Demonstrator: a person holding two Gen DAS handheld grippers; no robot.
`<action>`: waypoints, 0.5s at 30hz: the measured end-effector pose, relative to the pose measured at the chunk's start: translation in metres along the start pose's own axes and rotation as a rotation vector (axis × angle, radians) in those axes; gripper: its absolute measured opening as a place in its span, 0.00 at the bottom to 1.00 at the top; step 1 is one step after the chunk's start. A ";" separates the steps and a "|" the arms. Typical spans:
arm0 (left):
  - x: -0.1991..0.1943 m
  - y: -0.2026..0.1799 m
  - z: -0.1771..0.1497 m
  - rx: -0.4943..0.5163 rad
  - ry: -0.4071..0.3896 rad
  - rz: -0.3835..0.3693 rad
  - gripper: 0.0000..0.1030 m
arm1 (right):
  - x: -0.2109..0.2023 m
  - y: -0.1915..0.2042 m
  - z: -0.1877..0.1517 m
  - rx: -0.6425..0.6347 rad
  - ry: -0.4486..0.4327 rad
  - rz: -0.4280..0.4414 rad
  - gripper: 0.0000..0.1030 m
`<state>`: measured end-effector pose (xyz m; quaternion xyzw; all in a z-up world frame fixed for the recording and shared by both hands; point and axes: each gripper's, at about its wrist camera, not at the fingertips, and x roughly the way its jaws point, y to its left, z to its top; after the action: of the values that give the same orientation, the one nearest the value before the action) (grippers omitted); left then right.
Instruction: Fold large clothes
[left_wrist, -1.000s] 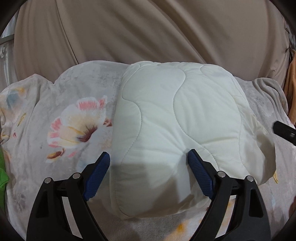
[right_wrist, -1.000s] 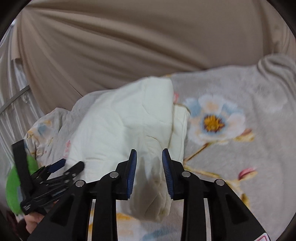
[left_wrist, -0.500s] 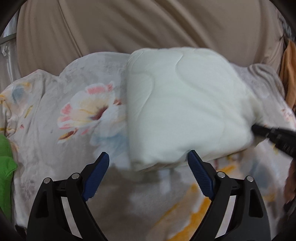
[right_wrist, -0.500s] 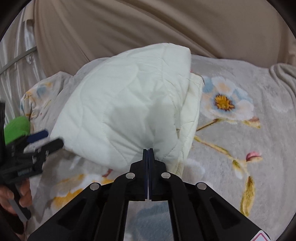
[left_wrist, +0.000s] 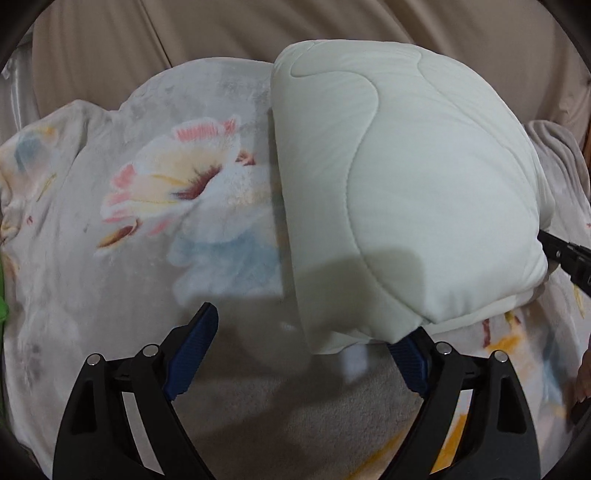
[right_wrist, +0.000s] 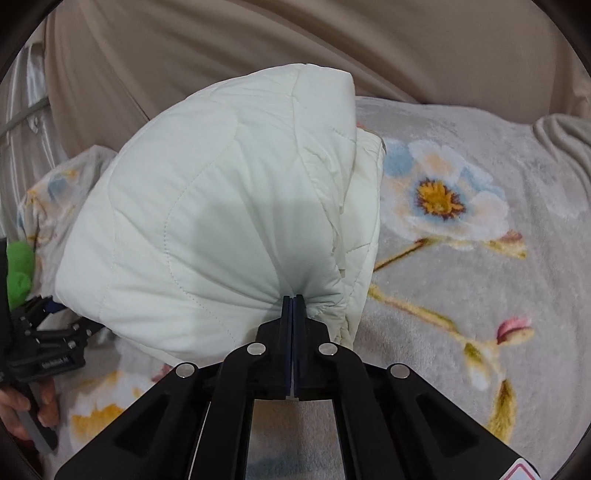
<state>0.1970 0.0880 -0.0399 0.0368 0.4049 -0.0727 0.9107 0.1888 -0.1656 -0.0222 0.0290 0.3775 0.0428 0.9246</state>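
floral blanket (right_wrist: 461, 258) — right gripper (right_wrist: 292, 299) pinching quilted jacket (right_wrist: 221, 221) | left gripper (left_wrist: 306, 332) spread

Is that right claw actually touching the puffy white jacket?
Touching. In the right wrist view, the right claw is pinched shut on the white jacket, with fabric puckering where it enters the closed fingers.

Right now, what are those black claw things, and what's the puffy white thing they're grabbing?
They are grabbers, one in each of a person's hands, each with a small camera looking along its two fingers. So each picture is the view from one grabber. The right grabber is pinched shut on the edge of a folded white quilted garment, lifting it. The left grabber is open, with one of its fingers tucked under the garment. Beneath lies a grey flowered blanket. At the left edge something green peeks out; I can't tell what it is.
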 end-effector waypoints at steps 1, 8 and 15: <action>-0.003 -0.001 0.000 0.002 -0.002 0.007 0.83 | -0.005 0.001 0.001 -0.002 -0.002 -0.004 0.00; -0.089 0.012 -0.001 -0.029 -0.146 -0.012 0.79 | -0.065 0.008 0.012 0.009 -0.098 0.041 0.00; -0.070 -0.001 0.033 -0.040 -0.146 0.007 0.81 | -0.008 0.010 0.007 0.025 0.039 0.015 0.00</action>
<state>0.1742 0.0904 0.0342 0.0145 0.3388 -0.0636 0.9386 0.1875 -0.1567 -0.0113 0.0426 0.3956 0.0458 0.9163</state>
